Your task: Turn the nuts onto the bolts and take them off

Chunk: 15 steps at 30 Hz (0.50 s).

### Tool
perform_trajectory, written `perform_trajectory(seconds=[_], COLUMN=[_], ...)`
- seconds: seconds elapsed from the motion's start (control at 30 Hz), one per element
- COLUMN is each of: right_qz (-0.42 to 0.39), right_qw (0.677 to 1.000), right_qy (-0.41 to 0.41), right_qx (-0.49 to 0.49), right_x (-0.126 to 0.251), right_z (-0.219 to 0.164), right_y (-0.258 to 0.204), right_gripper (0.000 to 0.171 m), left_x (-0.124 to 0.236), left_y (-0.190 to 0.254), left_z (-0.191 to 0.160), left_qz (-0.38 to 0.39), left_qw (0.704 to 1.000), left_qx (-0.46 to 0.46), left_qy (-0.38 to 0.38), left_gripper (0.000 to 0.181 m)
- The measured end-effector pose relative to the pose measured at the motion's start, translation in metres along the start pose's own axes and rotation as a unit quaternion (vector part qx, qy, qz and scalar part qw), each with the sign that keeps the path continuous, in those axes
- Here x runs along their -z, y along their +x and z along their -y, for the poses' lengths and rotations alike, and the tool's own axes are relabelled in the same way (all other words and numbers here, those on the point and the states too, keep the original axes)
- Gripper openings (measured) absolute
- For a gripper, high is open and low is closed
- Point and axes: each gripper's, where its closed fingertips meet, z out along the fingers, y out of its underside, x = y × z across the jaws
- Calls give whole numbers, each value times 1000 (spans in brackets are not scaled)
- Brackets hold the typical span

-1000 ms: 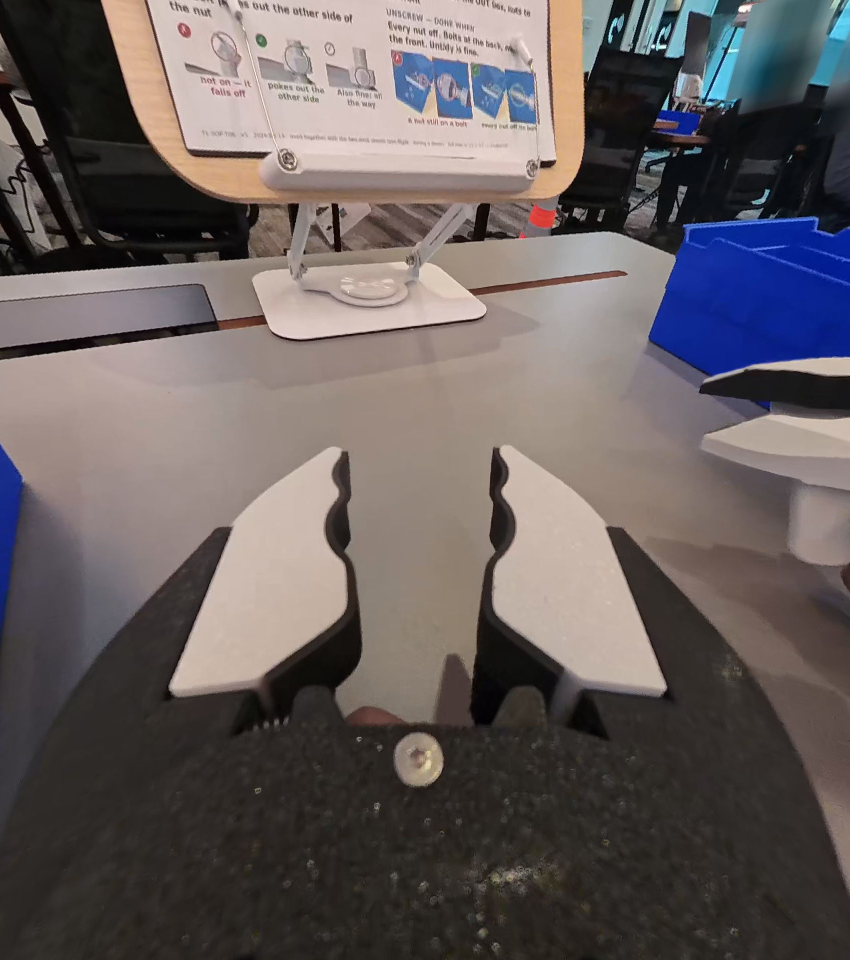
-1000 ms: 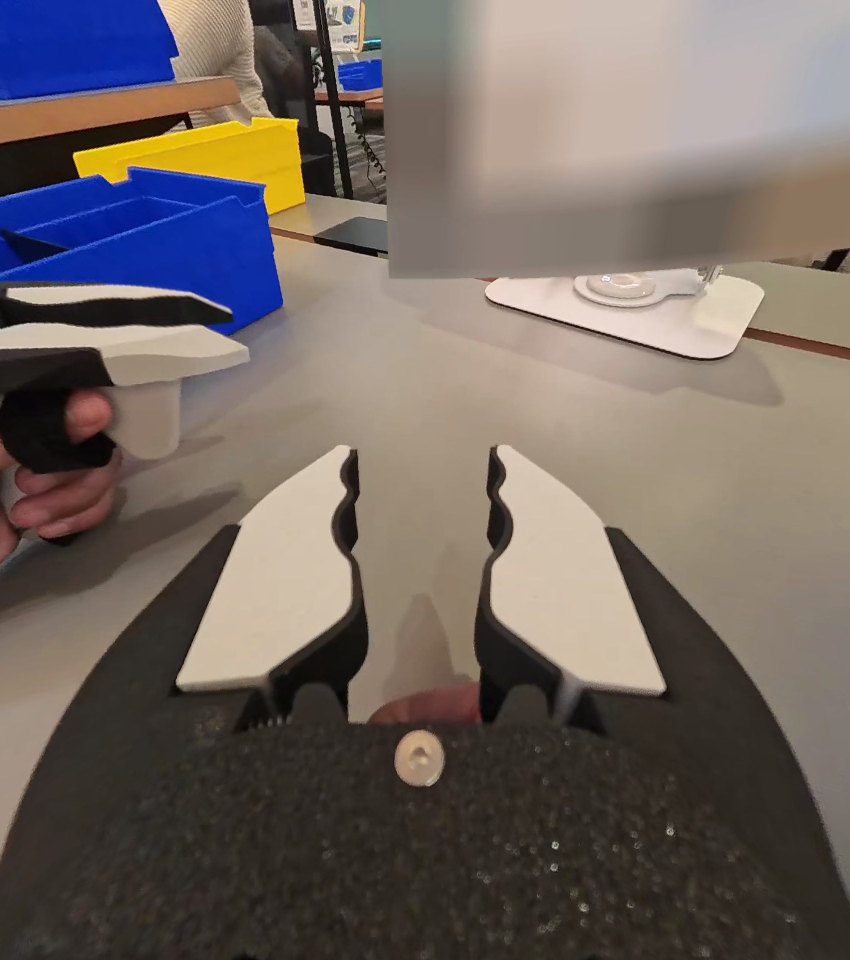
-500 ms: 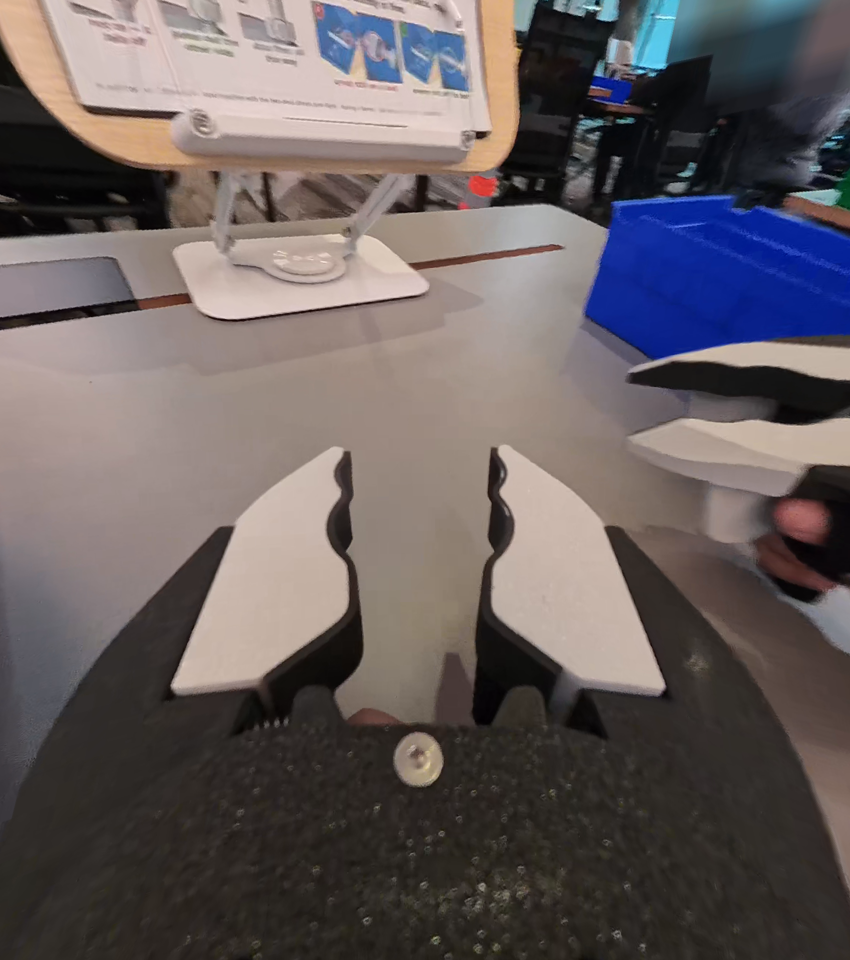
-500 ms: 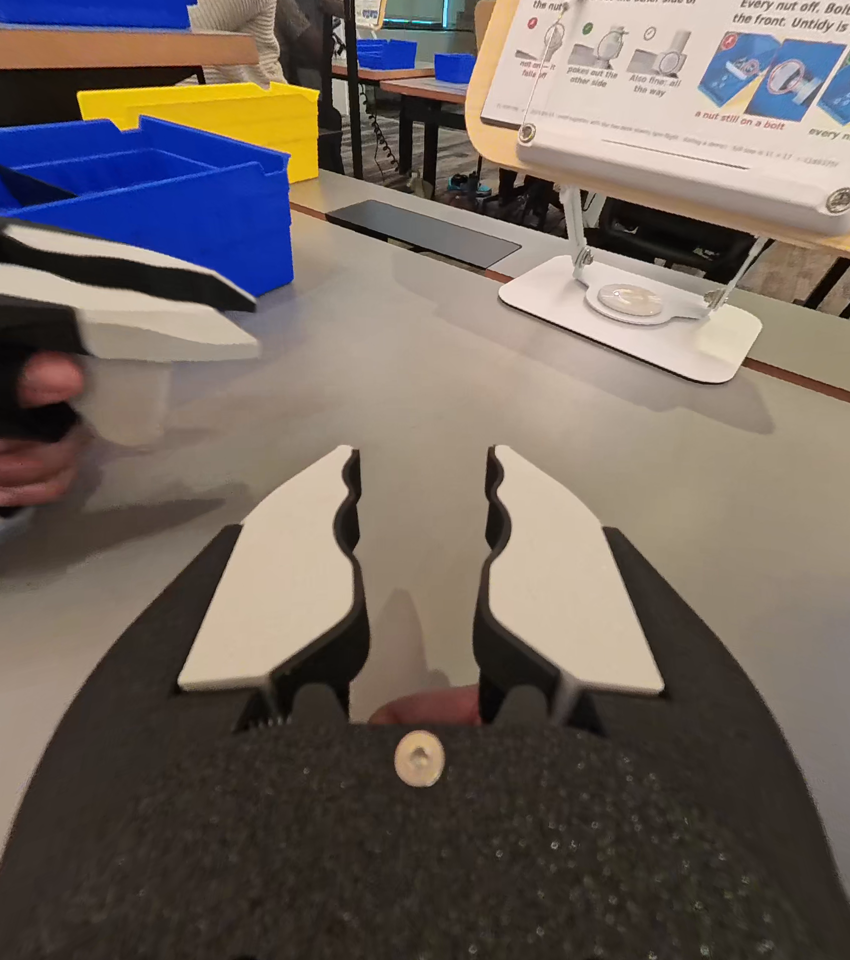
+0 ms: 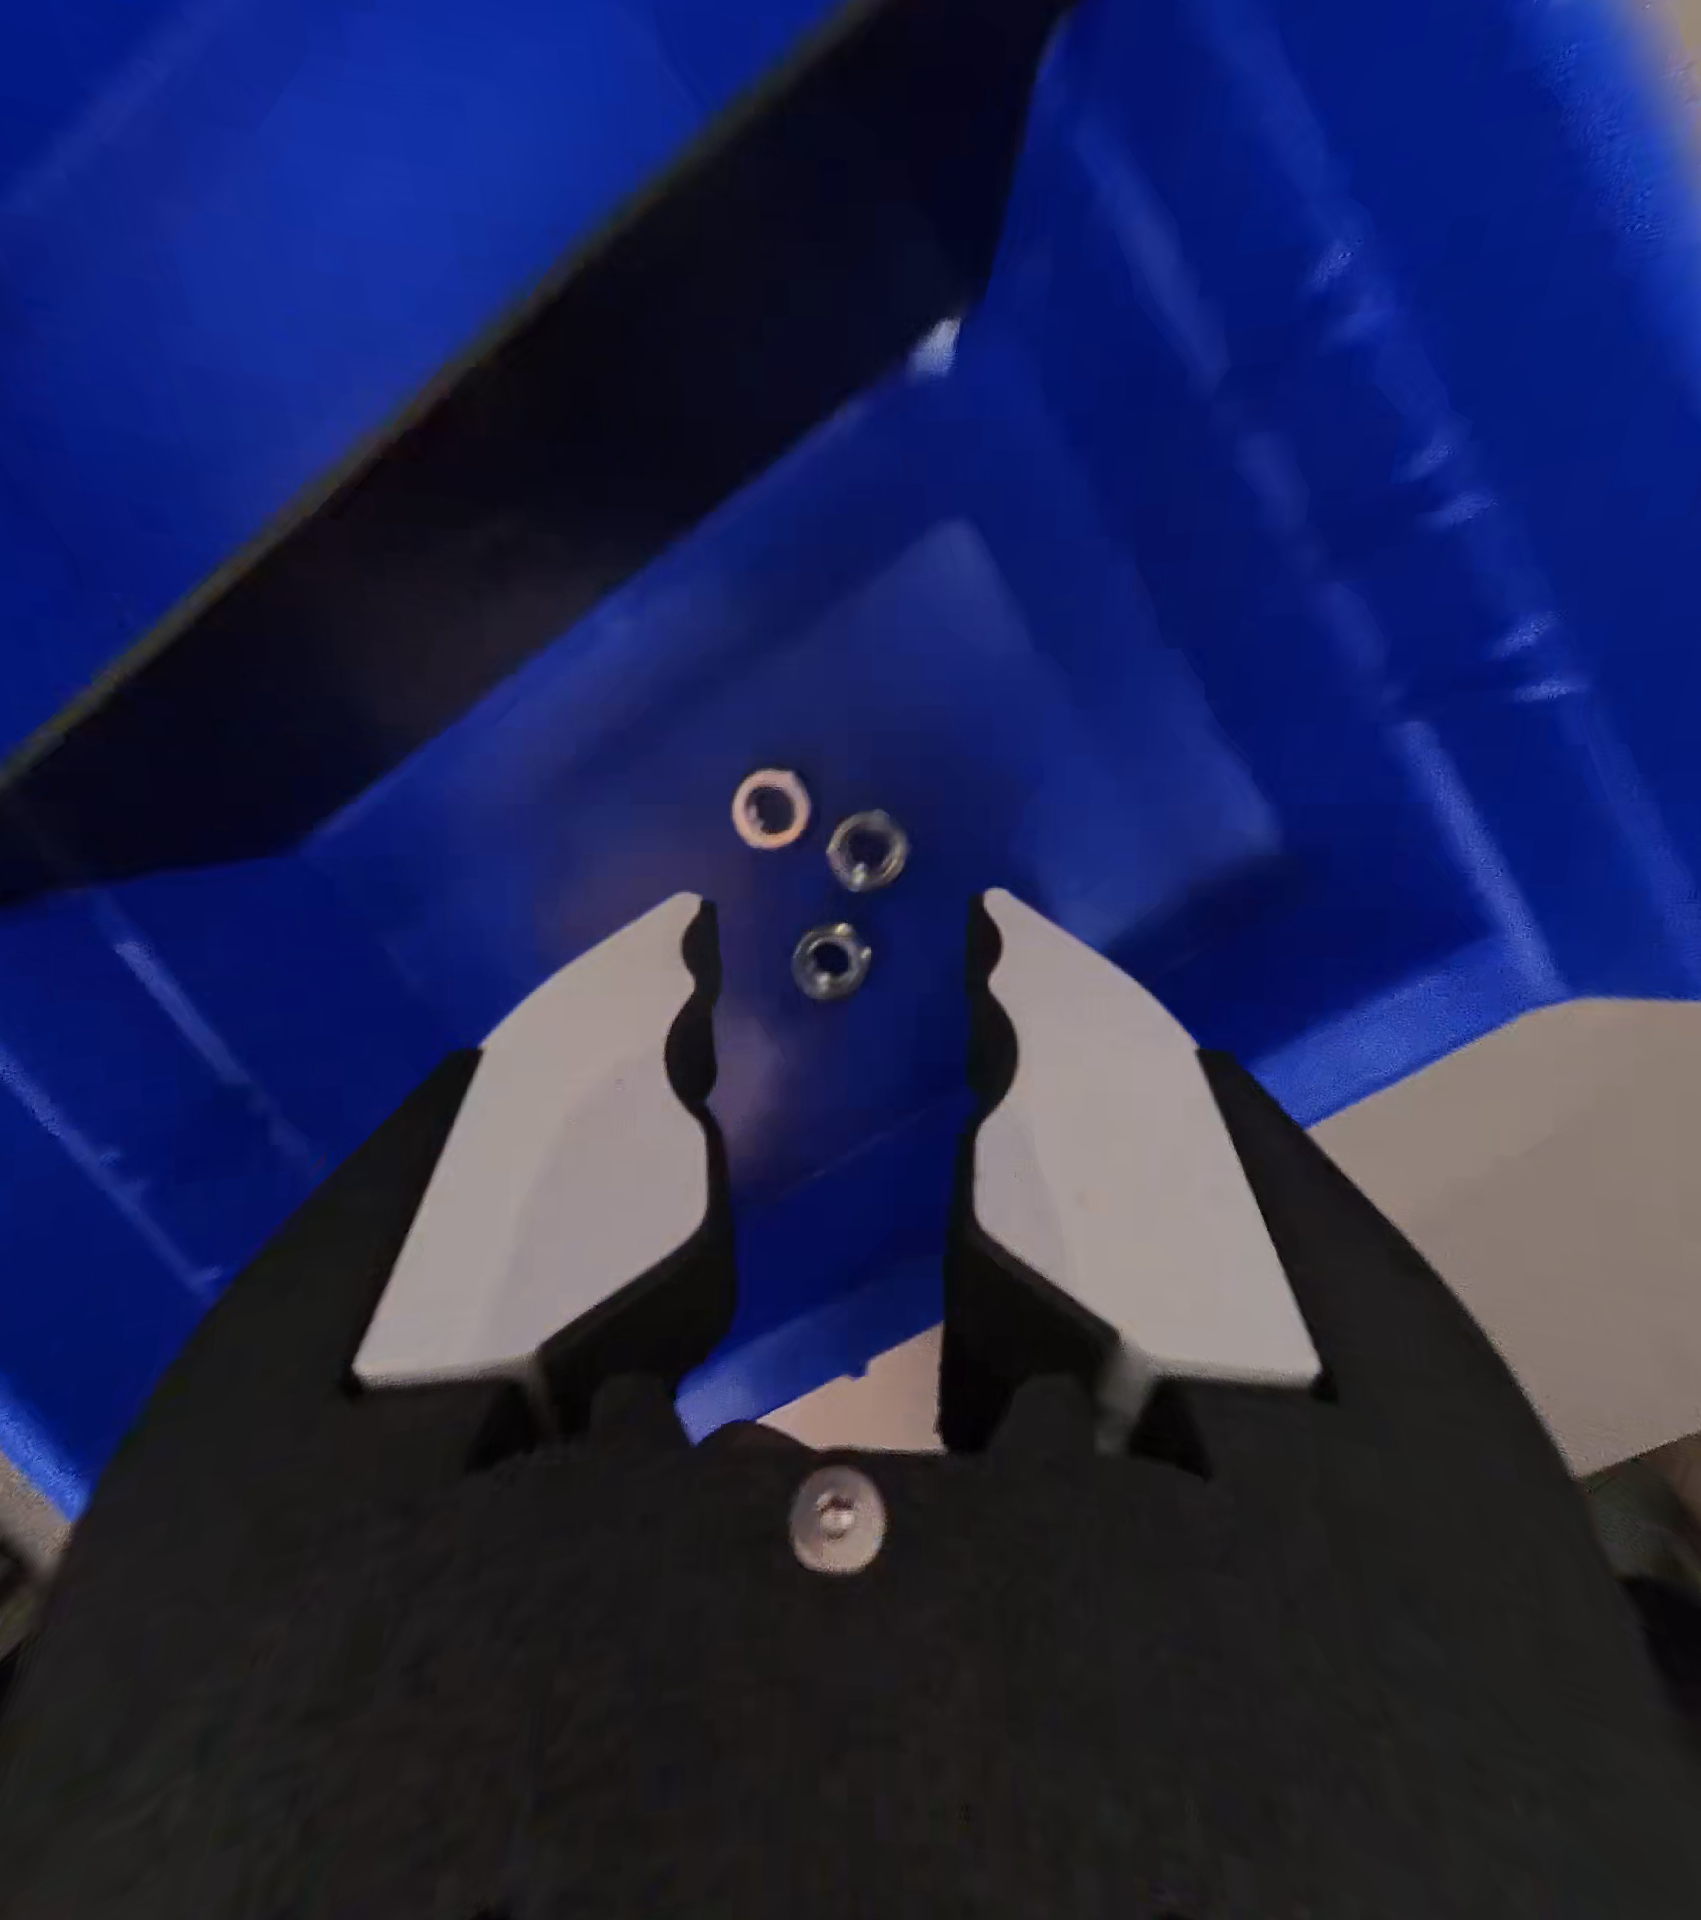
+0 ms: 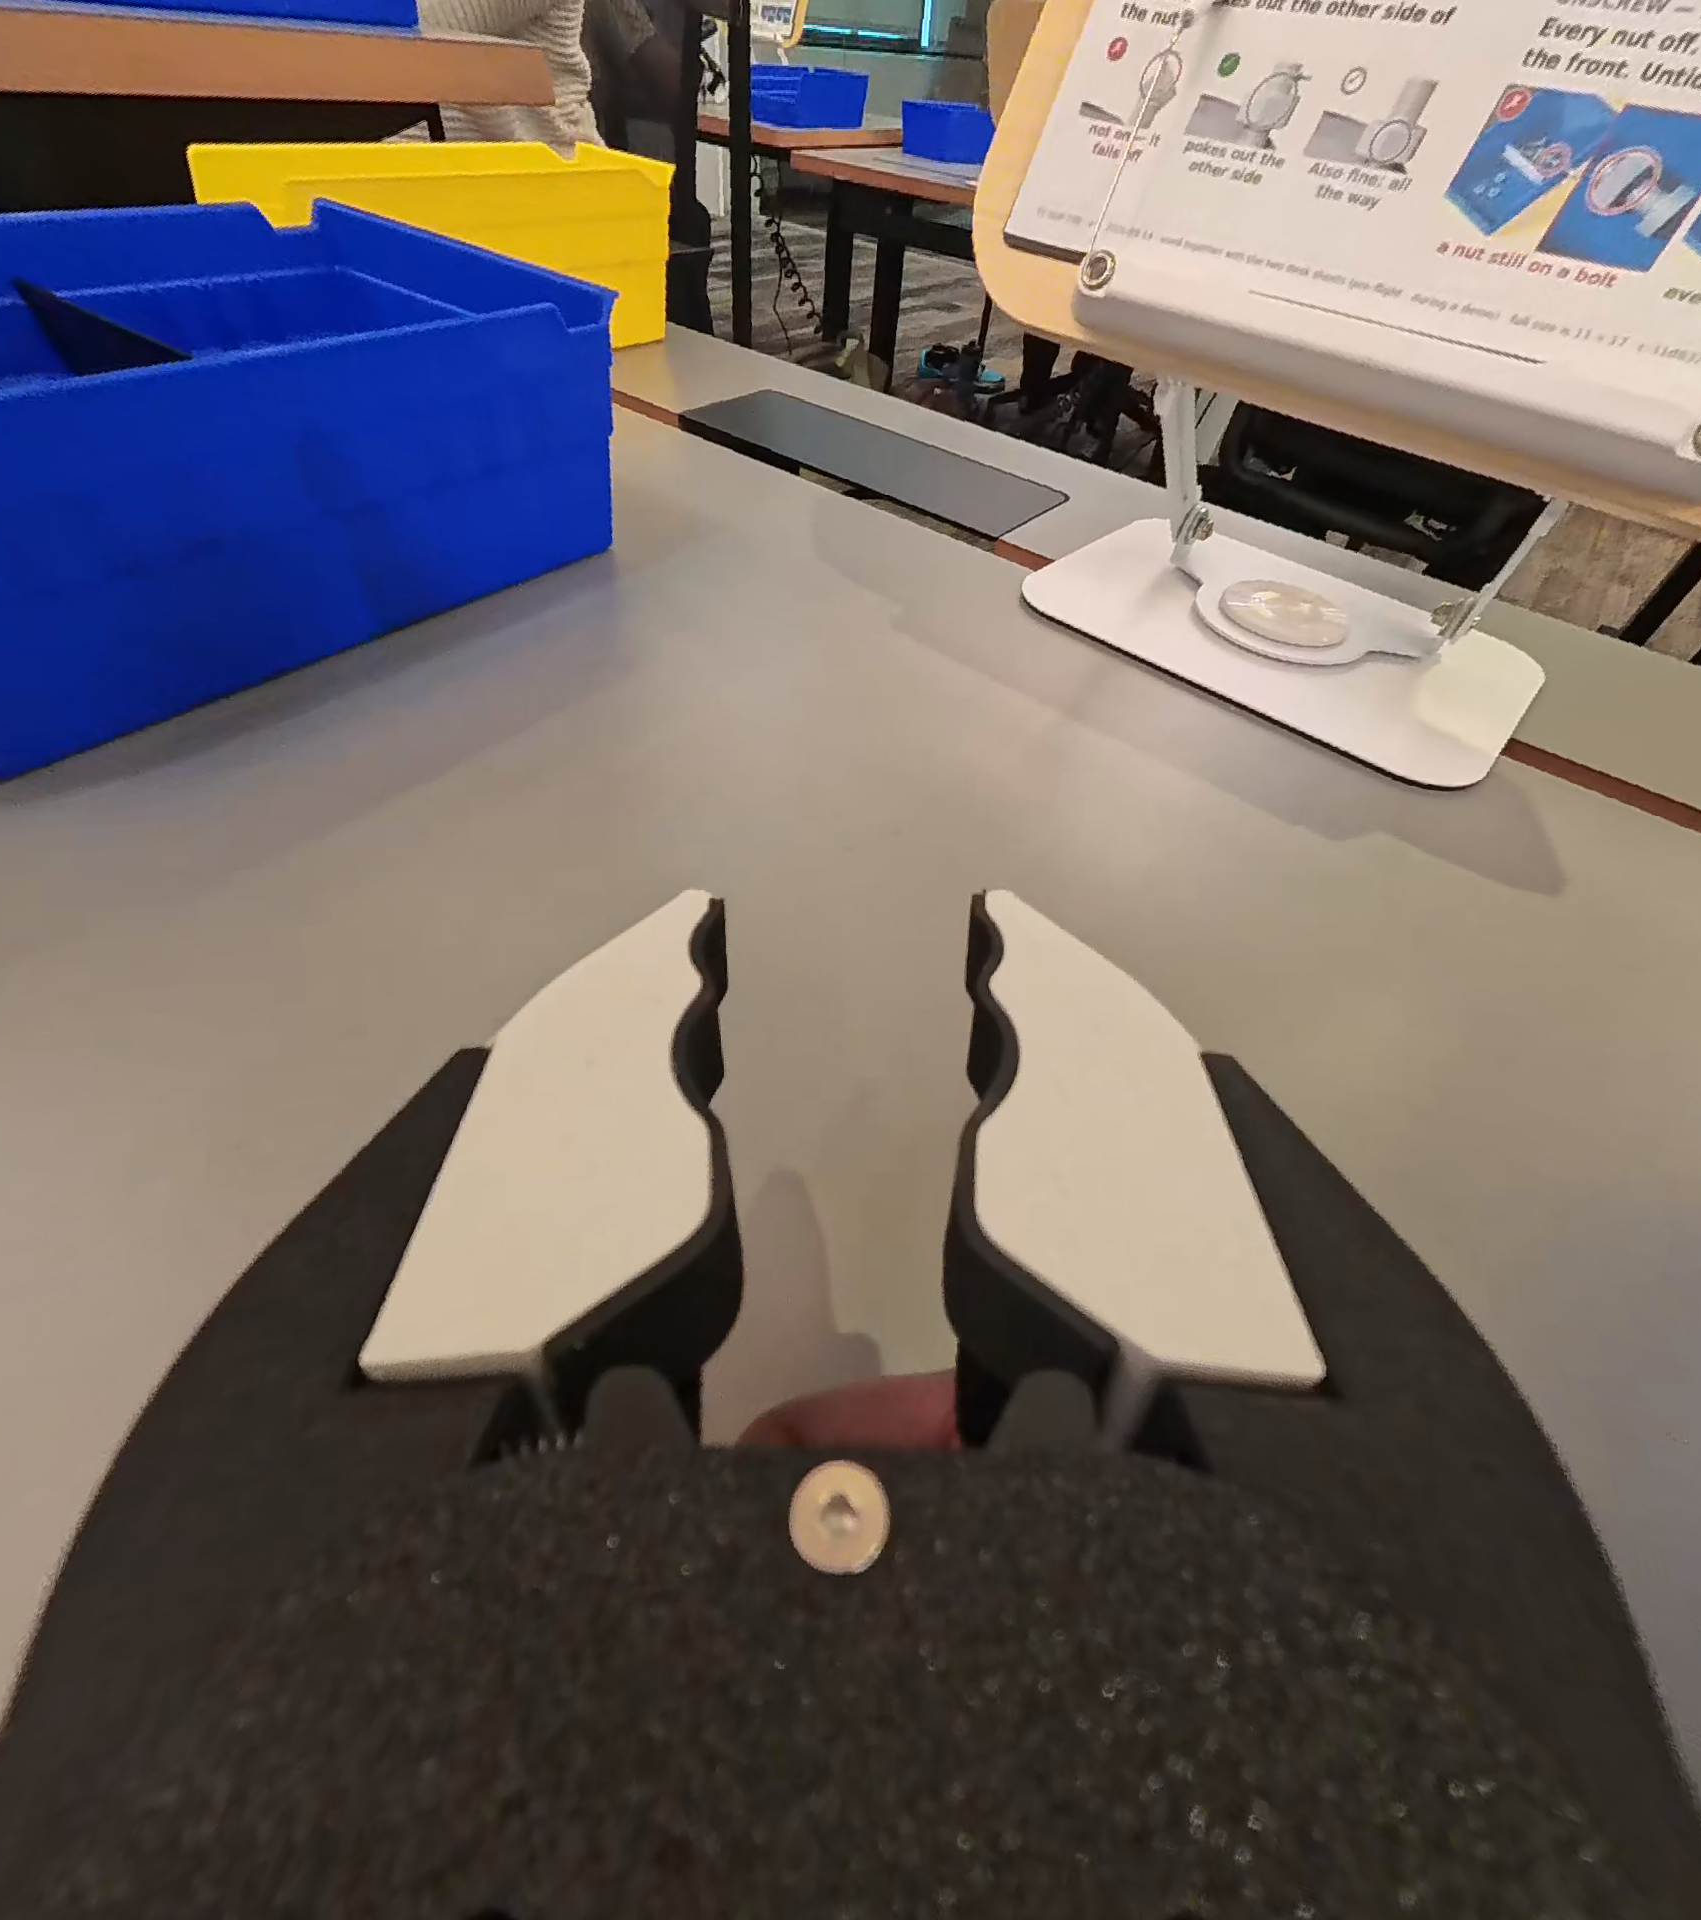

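In the left wrist view I look down into a blue bin with a black divider. Three small metal nuts lie on its floor: one just past my fingertips, a second beyond it, and a pale one farthest. My left gripper is open and empty, hovering above them. My right gripper is open and empty over the grey table. The same blue bin stands at the left of the right wrist view. No bolts are visible.
A white stand holds a wooden board with an instruction sheet at the back right. A yellow bin sits behind the blue one. A black panel is set into the table. Other tables and bins stand beyond. My right fingertips sit around 35 cm from my left ones.
My left gripper swung from facing the stand across the table to pointing down into the blue bin over the nuts. My right gripper turned slightly; the left gripper has left its view.
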Motion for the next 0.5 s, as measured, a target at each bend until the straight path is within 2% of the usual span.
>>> perform_trajectory(seconds=[0.17,0.37,0.4,0.47,0.5], right_qz=[4,10,11,13,13], right_qw=[1000,1000,1000,1000,1000], right_qy=[-1,0,0,1,1], right_qx=[0,0,-1,-1,0], right_x=[0,1,1,1,2], right_z=[0,0,0,0,0], right_y=[-1,-2,-3,-3,-3], right_gripper=[43,42,42,42,42], left_x=[-11,-17,-19,-25,-25], left_y=[-6,11,12,10,9], left_z=[-19,-31,-29,-22,-18], left_qz=[-16,-117,-132,-144,-146], left_qw=[996,975,972,972,972], left_qx=[-6,56,73,97,105], left_qy=[-92,-178,-179,-161,-150], left_gripper=[47,43,40,18,18])
